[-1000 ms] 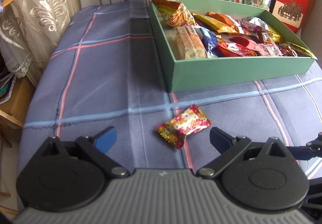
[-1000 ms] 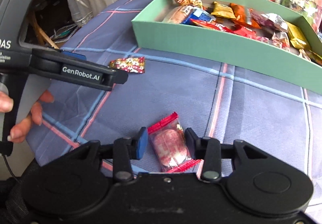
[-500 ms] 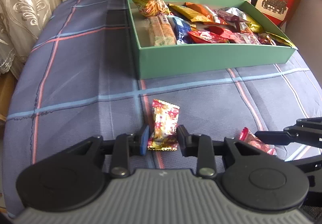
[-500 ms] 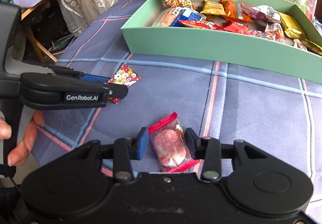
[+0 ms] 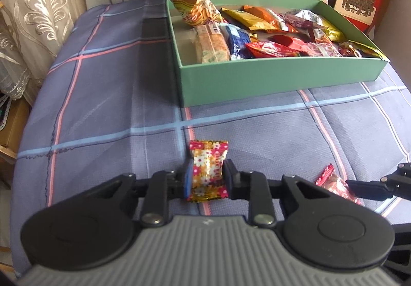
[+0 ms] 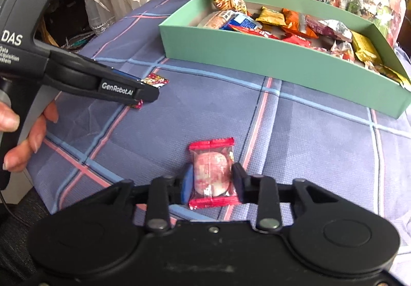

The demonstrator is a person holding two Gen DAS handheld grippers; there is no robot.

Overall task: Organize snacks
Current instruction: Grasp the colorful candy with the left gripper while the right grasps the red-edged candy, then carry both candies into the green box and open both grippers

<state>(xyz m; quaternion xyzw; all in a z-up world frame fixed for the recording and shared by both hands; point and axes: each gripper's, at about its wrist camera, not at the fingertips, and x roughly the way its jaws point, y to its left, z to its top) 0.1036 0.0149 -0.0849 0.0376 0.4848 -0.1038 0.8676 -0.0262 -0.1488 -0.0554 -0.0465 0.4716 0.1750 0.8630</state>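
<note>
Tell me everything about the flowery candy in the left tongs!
The flowery candy is one small sweet in a shiny, crinkly wrapper, red and gold with little white flowers, and crimped flat ends. It points away from the camera, toward the green box. The left tongs are shut on its middle, one pad on each side. Its wrapper ends stick out past the pads. It is just above or on the checked blue cloth; I cannot tell which.

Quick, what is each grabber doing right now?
Left gripper: shut on the flowery red-and-gold wrapped candy.
Right gripper: jaws closing, pads pressing the clear red-edged packet with a pink sweet.
</note>
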